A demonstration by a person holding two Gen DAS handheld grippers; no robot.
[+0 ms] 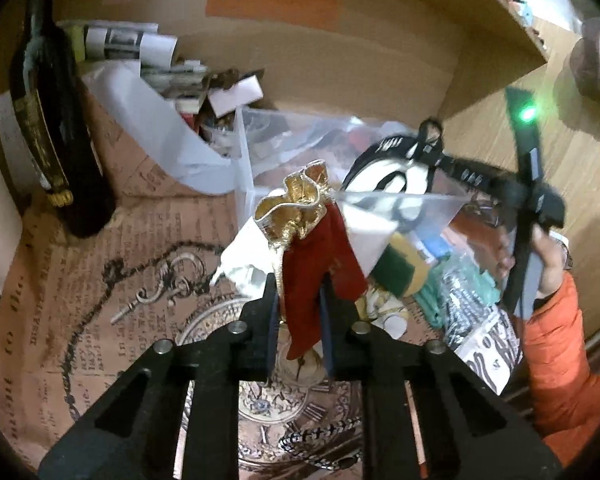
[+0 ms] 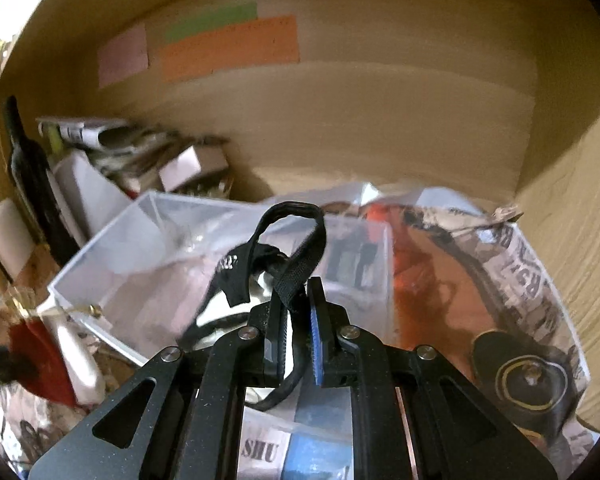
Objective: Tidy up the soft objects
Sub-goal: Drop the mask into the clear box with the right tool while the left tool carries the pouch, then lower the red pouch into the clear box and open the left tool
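1. You have two soft things in hand at once, so finish one drop before starting the other; judging by the clear plastic box [image 2: 148, 240] ahead, that box looks like the place for them
2. Your left tool [image 1: 300, 304] is closed on a red pouch [image 1: 320, 264] with a gold ruffled mouth; the cloth is pinched between the two fingers and the gold top stands up above them, with white fabric showing just to its left
3. Your right tool [image 2: 298, 320] is closed on the black strap [image 2: 296, 240] of a black and white soft thing, which hangs to the left of and below the fingers; the strap loops up above the fingertips
4. Carry the strapped thing over the rim of the box before you let go, because a loose strap can catch on the wall and drag the rest back out
5. Keep the pouch gripped low as it is now, and lower it until the cloth sags before opening, so the mouth does not tip
6. From the left camera, the strapped thing sits beyond the pouch, up and to the right, over a clear corner of the box
7. Mind the dark bottle [image 1: 56, 136] standing at the far left on the printed paper [image 1: 100, 280] covering the tabletop, well apart from both tools
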